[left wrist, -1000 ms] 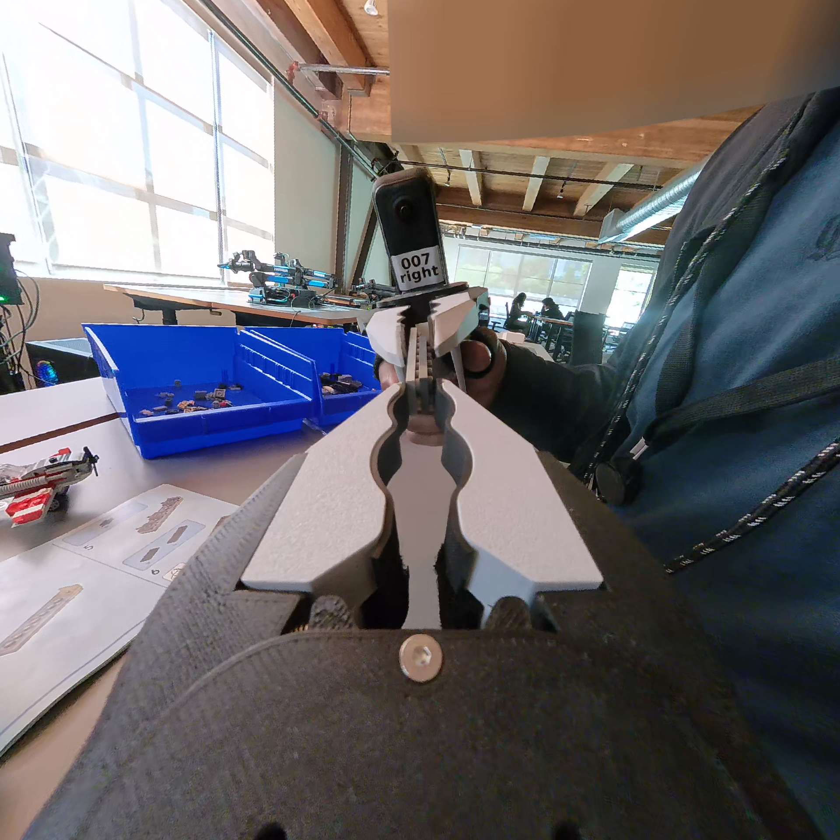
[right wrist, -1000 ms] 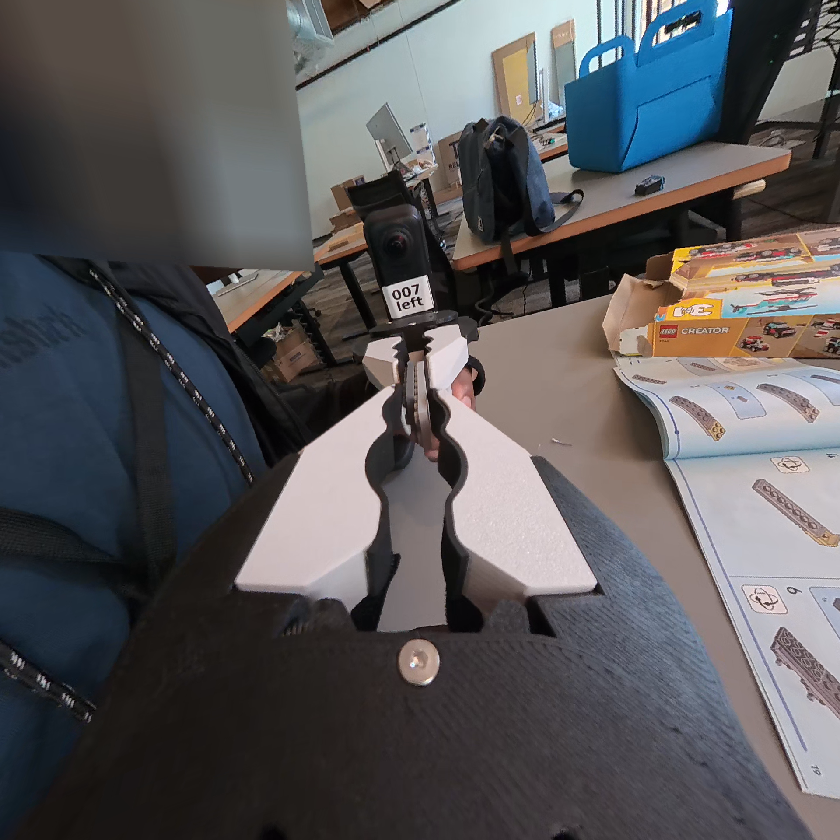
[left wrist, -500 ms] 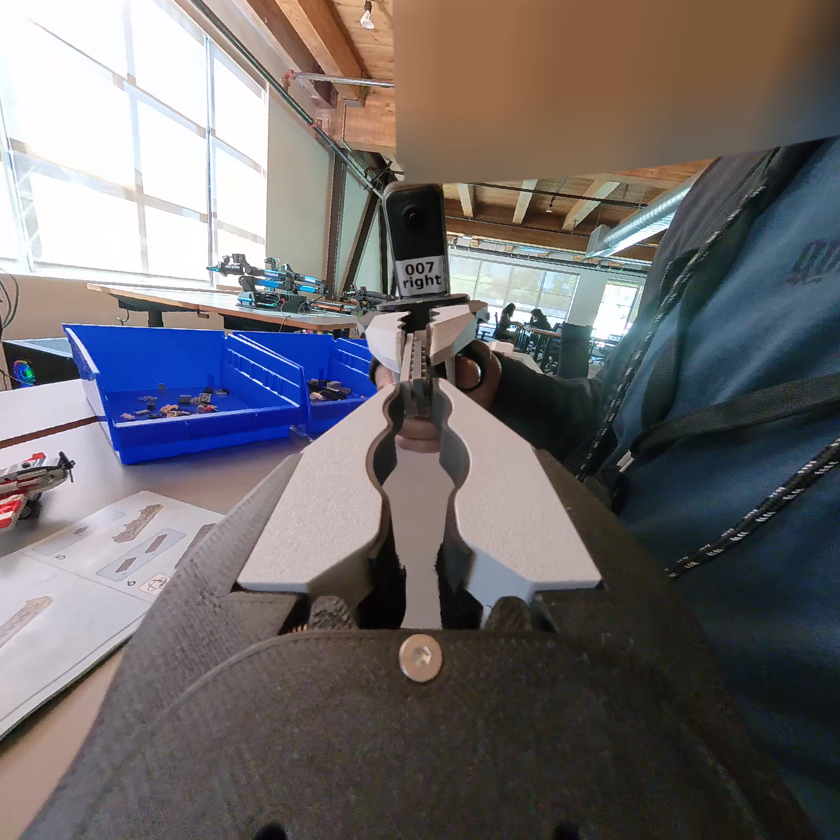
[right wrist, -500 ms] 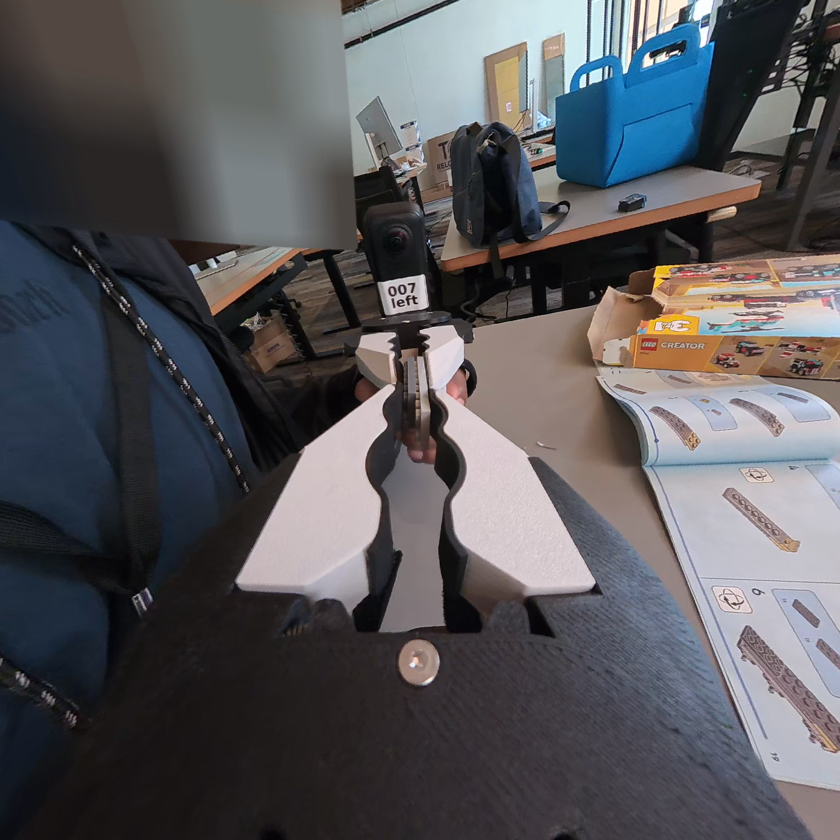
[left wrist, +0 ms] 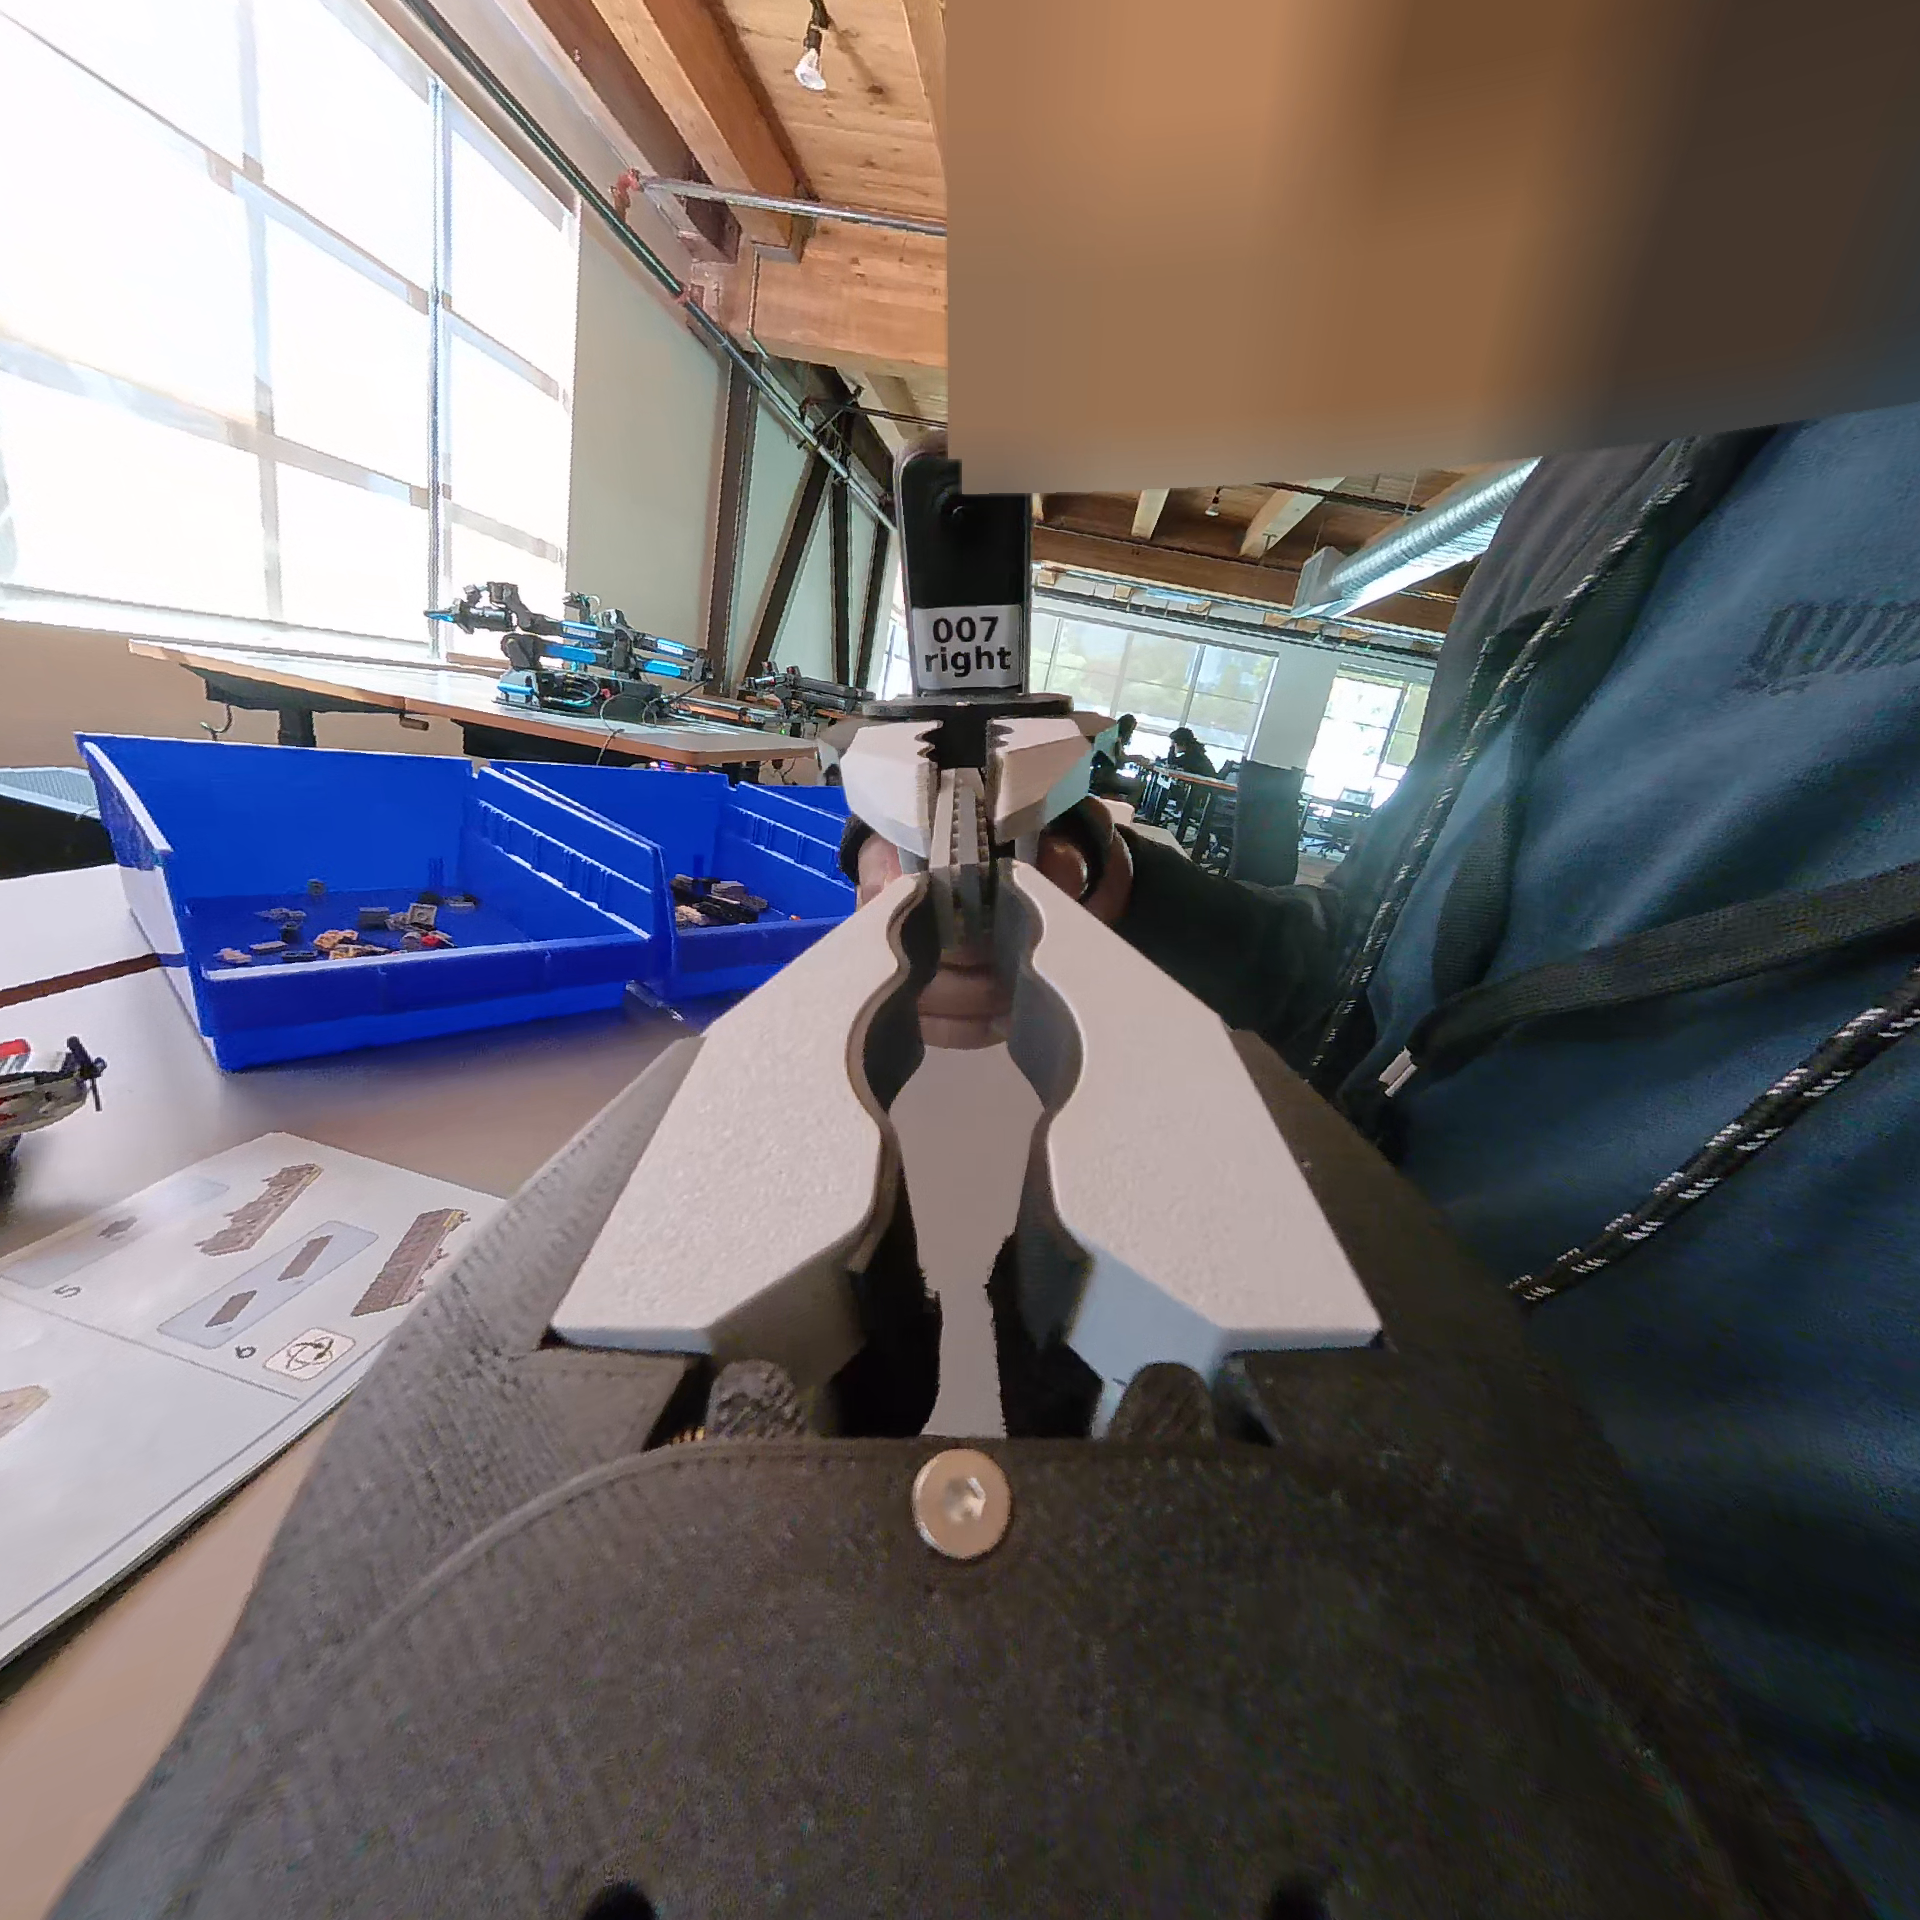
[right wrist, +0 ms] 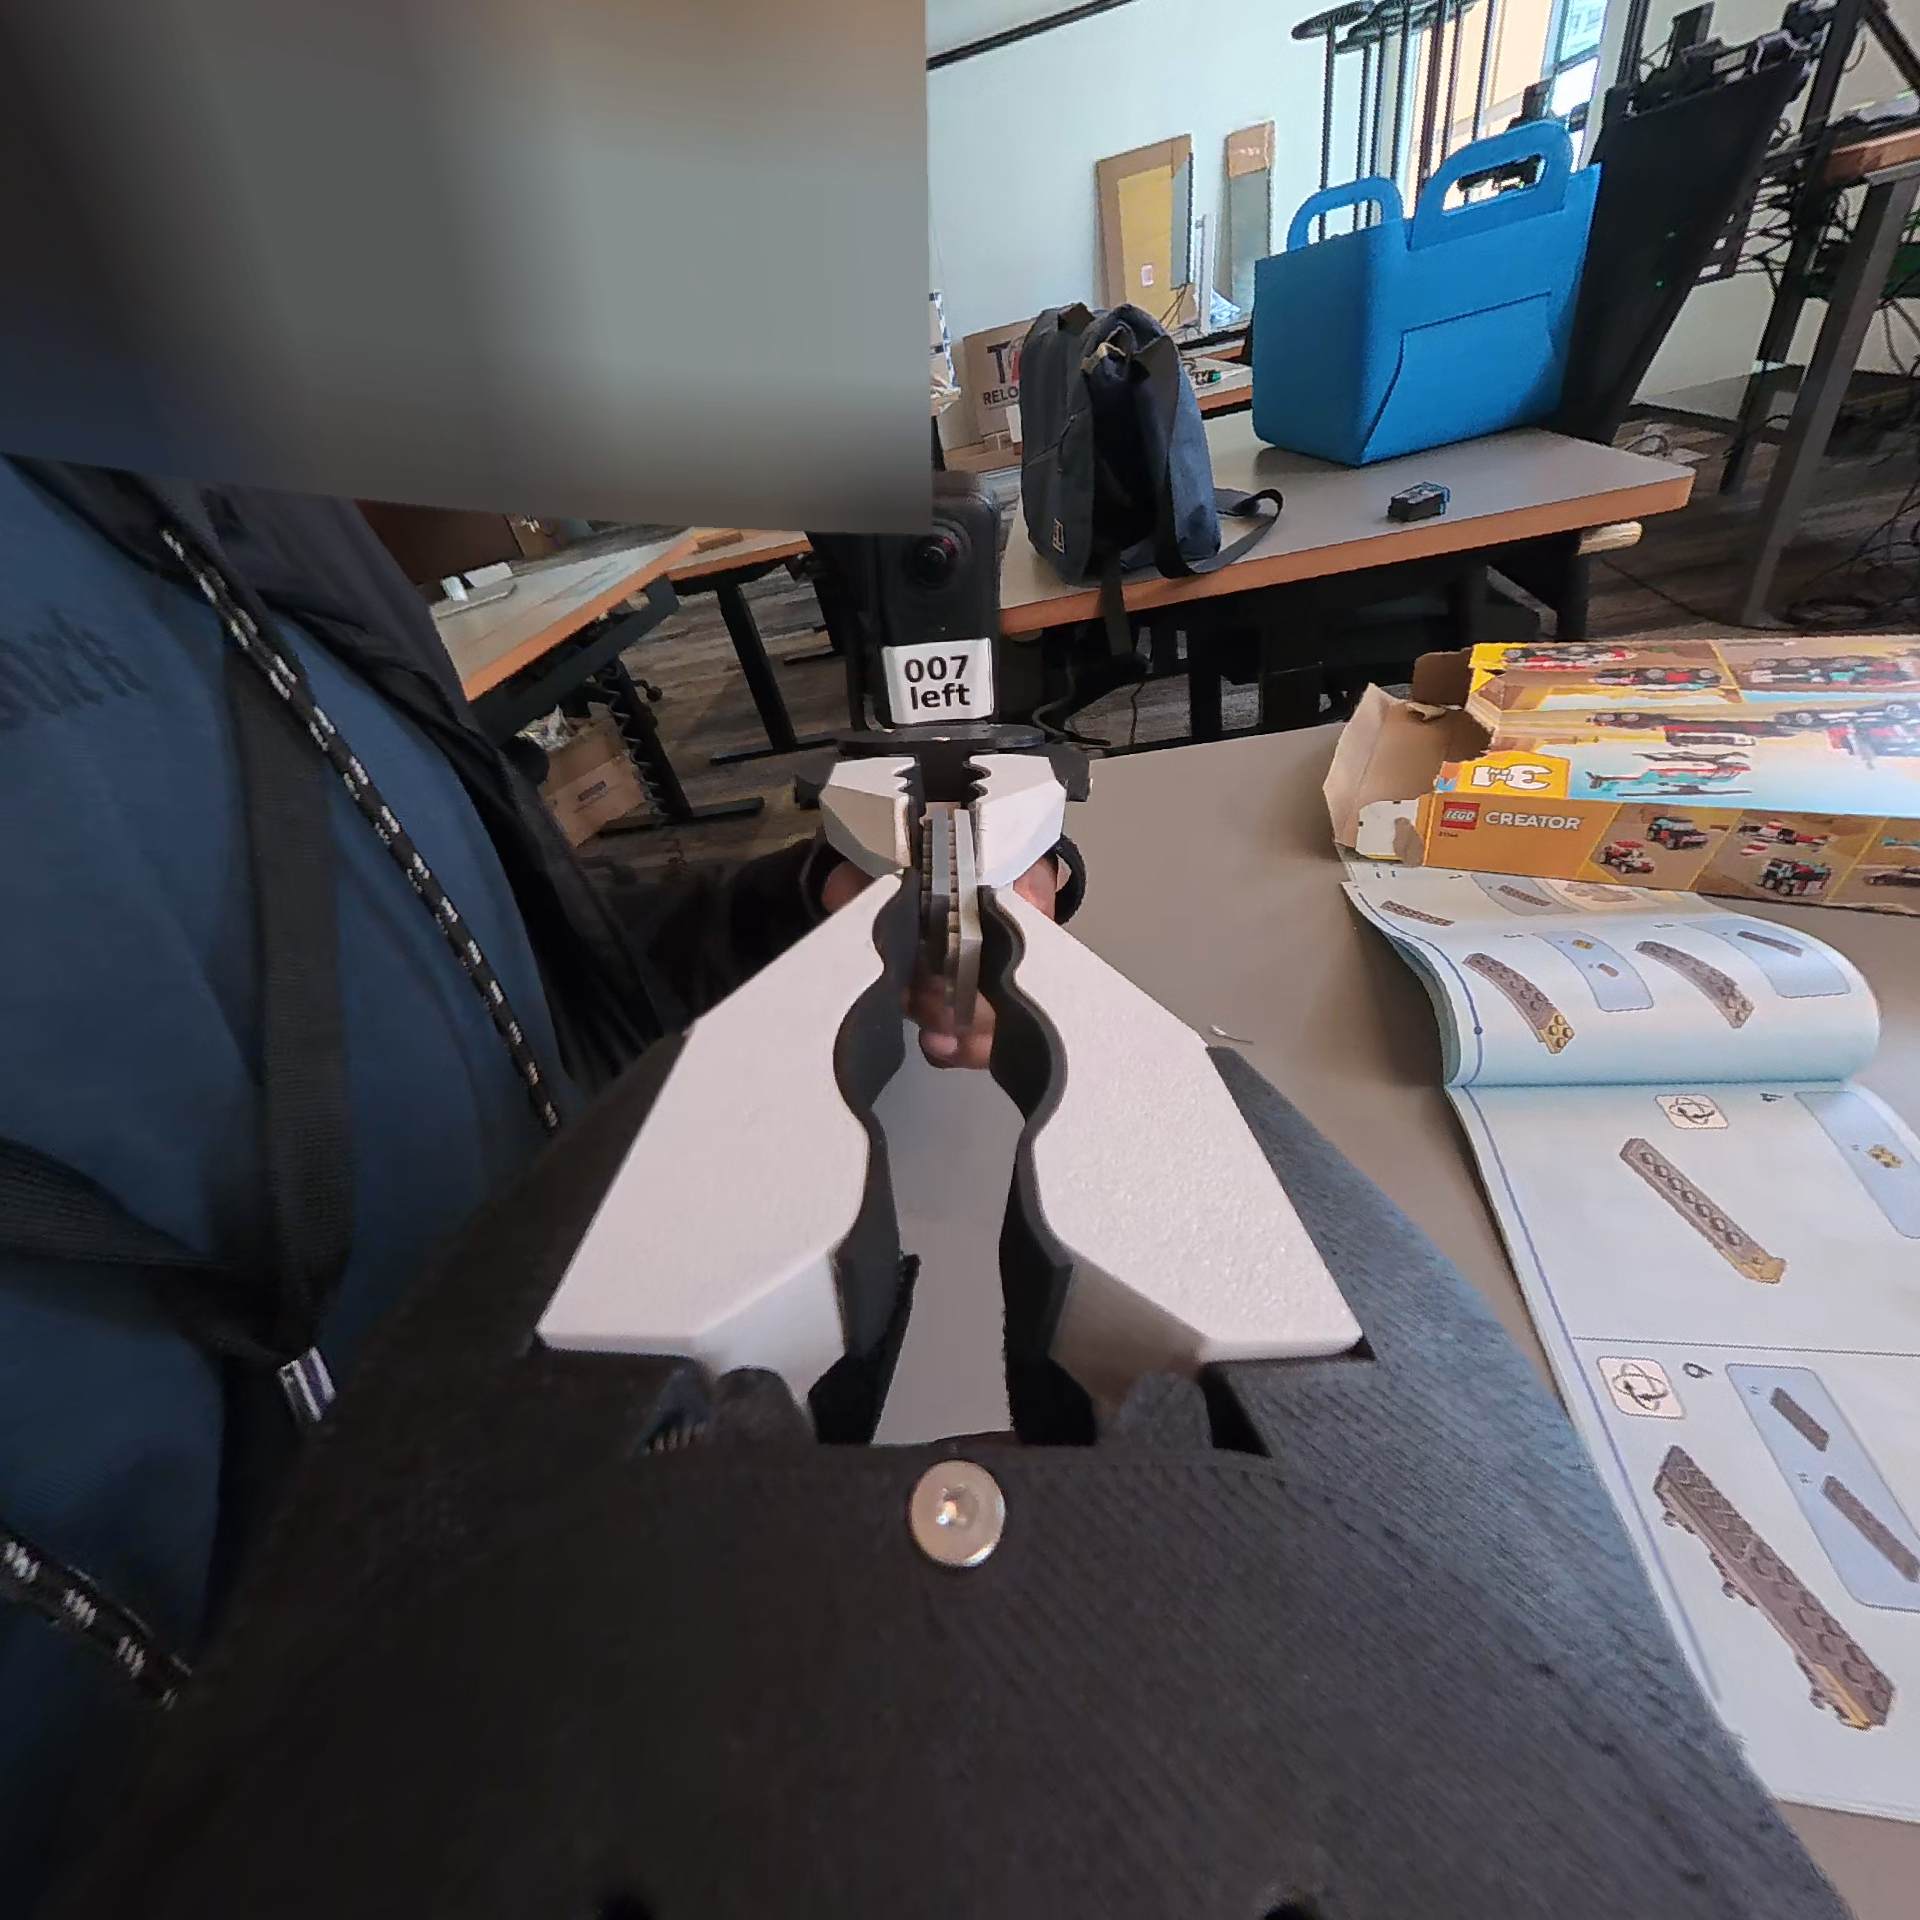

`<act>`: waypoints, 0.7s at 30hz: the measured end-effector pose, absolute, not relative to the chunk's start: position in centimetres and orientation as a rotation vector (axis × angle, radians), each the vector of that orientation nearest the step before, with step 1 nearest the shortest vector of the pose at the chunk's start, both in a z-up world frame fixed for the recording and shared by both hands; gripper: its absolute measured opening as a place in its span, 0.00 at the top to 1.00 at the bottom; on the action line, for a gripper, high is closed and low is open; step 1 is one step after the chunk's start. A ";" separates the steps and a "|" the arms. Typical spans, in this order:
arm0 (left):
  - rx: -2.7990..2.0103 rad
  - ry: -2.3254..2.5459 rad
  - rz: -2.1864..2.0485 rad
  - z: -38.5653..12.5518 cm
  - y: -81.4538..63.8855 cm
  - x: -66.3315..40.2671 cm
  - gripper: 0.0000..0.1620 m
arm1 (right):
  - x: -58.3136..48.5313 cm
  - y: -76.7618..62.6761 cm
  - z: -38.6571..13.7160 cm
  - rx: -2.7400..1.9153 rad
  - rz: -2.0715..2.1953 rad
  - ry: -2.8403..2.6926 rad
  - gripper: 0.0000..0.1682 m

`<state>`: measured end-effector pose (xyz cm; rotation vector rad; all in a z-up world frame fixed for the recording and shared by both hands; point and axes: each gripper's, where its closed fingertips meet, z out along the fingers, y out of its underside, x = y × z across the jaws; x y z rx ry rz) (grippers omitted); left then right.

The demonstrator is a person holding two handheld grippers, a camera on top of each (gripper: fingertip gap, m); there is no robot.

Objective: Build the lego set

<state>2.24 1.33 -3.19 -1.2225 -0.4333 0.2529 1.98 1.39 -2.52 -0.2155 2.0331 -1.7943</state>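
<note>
My left gripper [left wrist: 961, 899] and right gripper [right wrist: 943, 930] point at each other, tip to tip, above the table in front of the person's chest. Each is shut on a thin grey studded lego plate [left wrist: 964, 836] held edge-on between them. The plate also shows in the right wrist view [right wrist: 943, 868]. I cannot tell whether it is one piece or two pressed together. The right gripper [left wrist: 961, 805] shows straight ahead in the left wrist view. The left gripper [right wrist: 940, 831] shows straight ahead in the right wrist view. Hands hold both behind.
Two blue bins [left wrist: 416, 831] with small loose pieces stand on the table. An open instruction booklet [right wrist: 1714, 1195] lies flat, with the lego box [right wrist: 1662, 790] beyond it. A small red and white model [left wrist: 42, 1070] sits at the left edge. The person's blue hoodie [left wrist: 1662, 1039] is close. Only a small space, under 4 cm, lies between the two pairs of fingers.
Both grippers stay shut and tip to tip on the grey plate. The pair has shifted and turned a little, so the bins, booklet and box slid slightly across the views.
</note>
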 end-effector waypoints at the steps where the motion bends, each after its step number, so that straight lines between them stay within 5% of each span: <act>1: -1.221 -0.436 0.242 -3.2 1.3 2.2 0.95 | 2.0 1.4 -2.6 -0.222 -1.797 2.044 0.94; 13: -1.165 -0.490 0.110 -3.1 1.4 2.2 0.85 | 2.1 1.4 -2.8 -0.402 -1.866 2.198 0.94; 21: -1.174 -0.469 0.139 -2.9 1.4 2.3 0.93 | 2.3 1.5 -2.7 -0.445 -1.886 2.202 0.94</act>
